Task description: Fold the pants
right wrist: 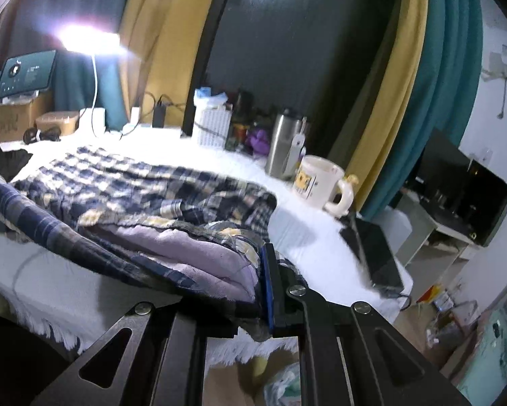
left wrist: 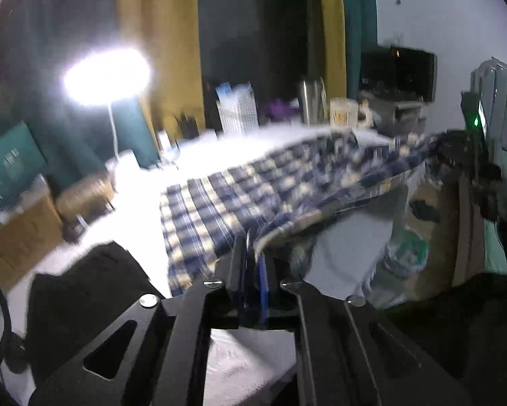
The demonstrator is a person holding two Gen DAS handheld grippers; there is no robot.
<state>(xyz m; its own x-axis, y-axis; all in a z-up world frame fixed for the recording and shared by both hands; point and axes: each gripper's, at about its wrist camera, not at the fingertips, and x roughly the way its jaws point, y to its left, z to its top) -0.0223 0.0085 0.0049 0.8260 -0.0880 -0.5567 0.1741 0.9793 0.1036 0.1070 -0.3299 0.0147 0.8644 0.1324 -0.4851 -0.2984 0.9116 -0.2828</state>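
A: While both tools pinch, where are the pants (right wrist: 145,189)?
B: On the white table (right wrist: 304,233). They are blue and yellow plaid, partly lifted off it.
A: What does the left gripper (left wrist: 253,257) do?
B: Its jaws are squeezed together on one edge of the pants, at 6 o'clock in its view.
A: And the right gripper (right wrist: 253,270)?
B: It is clamped on the bunched end, where the pale lining shows.
A: What else is near?
B: A mug (right wrist: 321,182) at 2 o'clock in the right view. A lamp (left wrist: 108,74) shines at 10 o'clock in the left view.
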